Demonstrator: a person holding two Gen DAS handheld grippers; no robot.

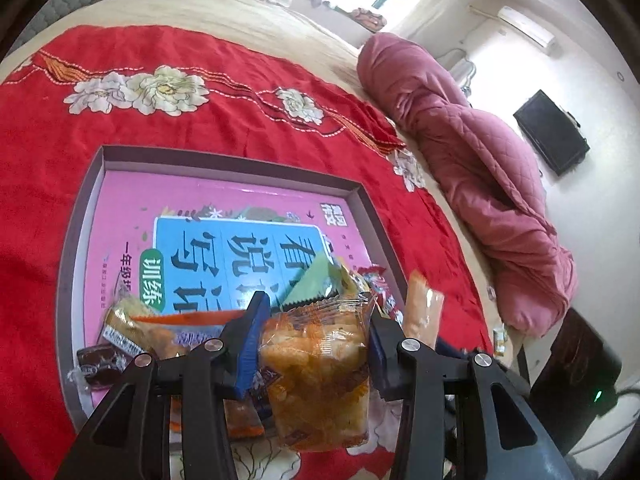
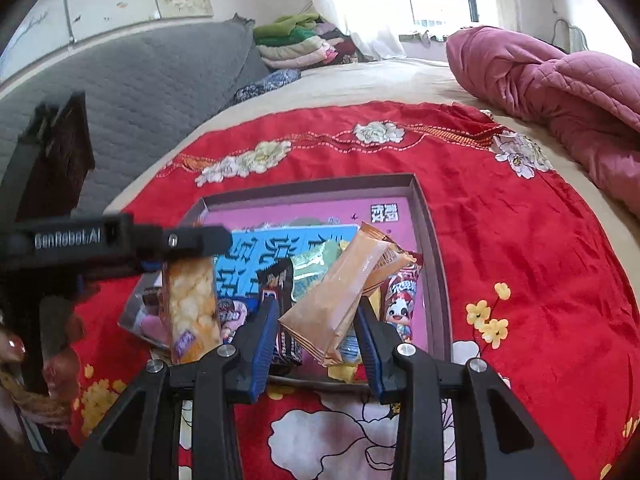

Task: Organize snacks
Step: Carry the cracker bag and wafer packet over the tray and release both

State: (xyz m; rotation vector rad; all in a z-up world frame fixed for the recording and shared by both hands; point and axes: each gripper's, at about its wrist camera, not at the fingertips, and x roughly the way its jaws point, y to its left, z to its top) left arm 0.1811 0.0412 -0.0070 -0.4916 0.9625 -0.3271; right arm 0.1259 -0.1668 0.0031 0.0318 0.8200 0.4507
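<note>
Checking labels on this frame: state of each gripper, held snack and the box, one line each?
left gripper: shut on the clear rice-cracker pack, held above the box
clear rice-cracker pack: sealed, clamped between the blue pads
right gripper: shut on the orange wrapped bar
orange wrapped bar: sealed, tilted, lifted over the box
box: open, lidless, resting on the red cloth
loose snacks: piled at the box's near end

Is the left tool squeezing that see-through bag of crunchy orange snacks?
Touching. The left wrist view shows the left tool with both blue fingers pressed against the sides of the clear snack bag, holding it up above the box.
</note>
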